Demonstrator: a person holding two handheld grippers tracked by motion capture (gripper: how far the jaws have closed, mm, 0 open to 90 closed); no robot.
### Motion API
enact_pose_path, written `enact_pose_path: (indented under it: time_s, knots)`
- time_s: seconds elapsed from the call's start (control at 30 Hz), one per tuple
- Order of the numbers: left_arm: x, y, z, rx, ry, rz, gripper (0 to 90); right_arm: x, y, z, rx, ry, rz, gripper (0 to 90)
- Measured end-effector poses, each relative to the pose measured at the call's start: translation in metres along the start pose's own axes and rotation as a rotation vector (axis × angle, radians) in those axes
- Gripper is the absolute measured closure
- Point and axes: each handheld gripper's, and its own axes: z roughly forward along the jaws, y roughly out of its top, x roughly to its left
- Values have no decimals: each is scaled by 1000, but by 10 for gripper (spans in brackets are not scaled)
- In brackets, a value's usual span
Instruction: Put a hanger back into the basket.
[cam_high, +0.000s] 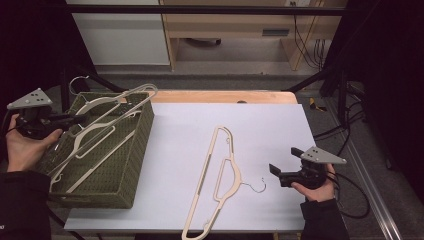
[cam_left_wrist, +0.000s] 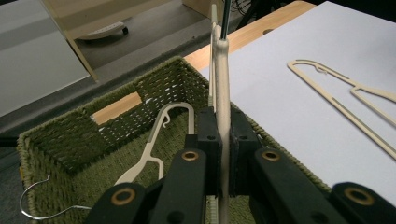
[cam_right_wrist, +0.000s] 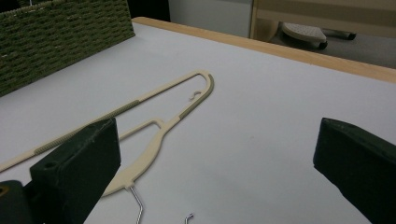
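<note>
Hanger (cam_left_wrist: 222, 93) stands clamped edge-on between the fingers (cam_left_wrist: 208, 140) of the left gripper (cam_high: 75, 118), held over the woven green basket (cam_high: 131, 165) at the counter's (cam_high: 280, 130) left side. More hangers (cam_high: 85, 145) lie tangled in the basket, perhaps three, though the high view is too dim to count them. A further hanger (cam_high: 220, 175) lies flat on the white counter, its wire hook near the right gripper (cam_high: 274, 170), whose fingers stand wide apart with nothing between them. The risk, as I judge it: the held hanger could snag a neighbour's hook or the basket rim, dragging others along or twisting in the narrow grip
</note>
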Motion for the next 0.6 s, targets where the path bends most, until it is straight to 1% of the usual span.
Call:
enact_pose_path:
  time_s: [0.07,0.2,0.3,0.37,0.43,0.47,0.53,0.57,0.6]
  knots:
    - [5,-3,0,7,4,-6,857,0,0,0,0,0,-1,13]
    - [15,-13,-1,-2,13,-30,857,0,0,0,0,-5,0,13]
    - [23,-22,-2,-12,18,-61,857,-1,0,-1,3,-5,-4,13]
    - [25,-26,-1,-18,20,-76,858,-1,0,0,4,-6,-5,13]
    - [28,-30,0,-8,19,-79,857,0,0,0,3,-7,-2,13]
    - [28,-32,1,-10,21,-86,857,0,0,0,3,-7,-2,13]
    - [30,-36,2,7,21,-87,857,0,0,0,4,-6,-4,13]
    - [29,-38,4,8,19,-98,858,0,0,0,4,-6,-3,13]
    - [29,-40,5,12,17,-99,858,0,-1,0,2,-7,-3,13]
